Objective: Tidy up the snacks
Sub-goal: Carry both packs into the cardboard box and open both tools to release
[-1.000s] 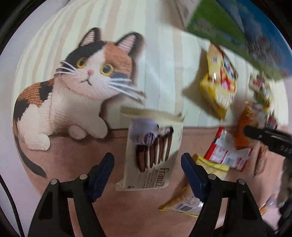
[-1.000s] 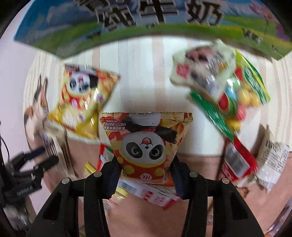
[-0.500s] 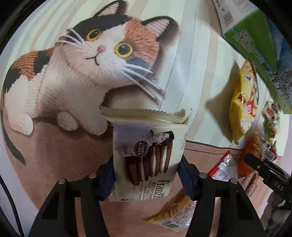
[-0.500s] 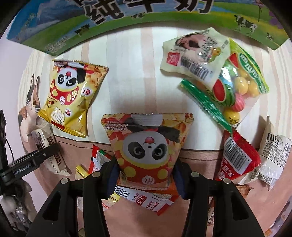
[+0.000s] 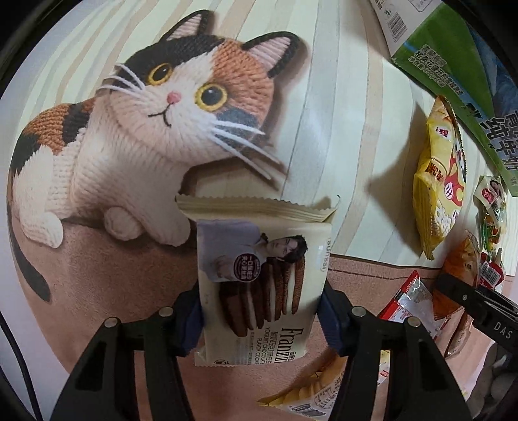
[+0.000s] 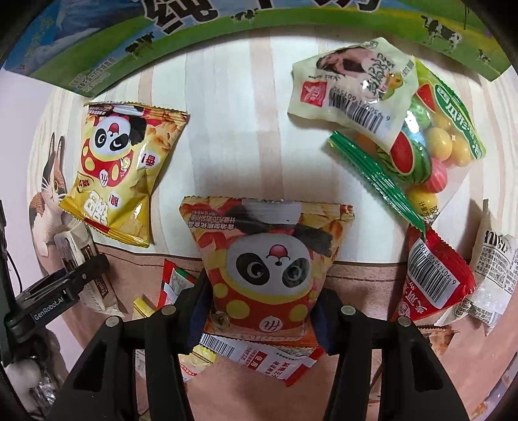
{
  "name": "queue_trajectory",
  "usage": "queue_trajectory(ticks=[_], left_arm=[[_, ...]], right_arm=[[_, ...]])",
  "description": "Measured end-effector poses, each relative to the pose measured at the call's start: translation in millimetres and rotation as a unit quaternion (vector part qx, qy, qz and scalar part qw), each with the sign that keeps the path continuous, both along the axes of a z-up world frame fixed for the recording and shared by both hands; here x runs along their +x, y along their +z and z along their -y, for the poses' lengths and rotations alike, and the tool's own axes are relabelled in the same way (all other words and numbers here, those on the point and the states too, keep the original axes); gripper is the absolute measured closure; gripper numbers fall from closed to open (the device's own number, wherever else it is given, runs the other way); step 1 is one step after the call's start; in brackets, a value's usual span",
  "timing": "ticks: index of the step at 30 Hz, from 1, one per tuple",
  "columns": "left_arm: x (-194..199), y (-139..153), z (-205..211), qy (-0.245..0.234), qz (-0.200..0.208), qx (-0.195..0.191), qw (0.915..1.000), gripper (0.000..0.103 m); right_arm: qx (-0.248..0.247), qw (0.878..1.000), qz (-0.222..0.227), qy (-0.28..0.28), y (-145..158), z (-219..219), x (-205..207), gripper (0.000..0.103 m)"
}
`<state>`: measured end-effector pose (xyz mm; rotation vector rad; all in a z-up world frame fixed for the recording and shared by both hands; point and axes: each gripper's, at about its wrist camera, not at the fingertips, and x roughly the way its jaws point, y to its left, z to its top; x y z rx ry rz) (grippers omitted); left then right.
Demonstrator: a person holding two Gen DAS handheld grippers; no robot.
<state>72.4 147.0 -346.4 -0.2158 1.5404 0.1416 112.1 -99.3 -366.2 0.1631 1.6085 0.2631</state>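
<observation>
My left gripper point(image 5: 260, 319) is shut on a cream Franzzi cookie pack point(image 5: 259, 285) and holds it over the cat-print mat. My right gripper point(image 6: 259, 314) is shut on an orange panda chip bag point(image 6: 265, 265) and holds it above other packets. The left gripper with its pack also shows at the left of the right wrist view point(image 6: 74, 281). The right gripper's arm shows at the right edge of the left wrist view point(image 5: 479, 307). A yellow panda chip bag point(image 6: 119, 168) lies flat on the striped part of the mat.
A milk carton box point(image 6: 226, 29) stands along the far edge. A cream snack packet point(image 6: 353, 84) lies on a bag of fruit gum balls point(image 6: 430, 145). A red packet point(image 6: 433, 278), a white packet point(image 6: 492, 272) and red-white sachets point(image 6: 265, 359) lie near.
My left gripper closed on the cookie pack and moved closer to the cat picture. My right gripper kept its hold on the orange panda bag and shifted slightly.
</observation>
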Motion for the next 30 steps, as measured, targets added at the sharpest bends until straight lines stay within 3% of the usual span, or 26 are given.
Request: queue_trajectory(ticks=[7, 14, 22, 25, 30], left_arm=[[-7, 9, 15, -0.001, 0.004, 0.003, 1.0, 0.046], [-3, 64, 32, -0.01, 0.032, -0.013, 0.9994, 0.047], [-14, 179, 82, -0.069, 0.131, -0.041, 0.9882, 0.047], [0, 230, 100, -0.091, 0.169, -0.069, 0.9791, 0.046], [51, 284, 133, -0.117, 0.199, -0.112, 0.9666, 0.046]], right_arm=[[0.001, 1.0, 0.002, -0.003, 8, 5, -7, 0.05], [0.03, 0.999, 0.024, -0.001, 32, 18, -11, 0.054], [0.098, 0.99, 0.099, 0.021, 127, 42, -24, 0.054], [0.121, 0.982, 0.142, 0.024, 180, 59, -24, 0.055], [0.136, 0.97, 0.201, 0.008, 254, 88, 4, 0.055]])
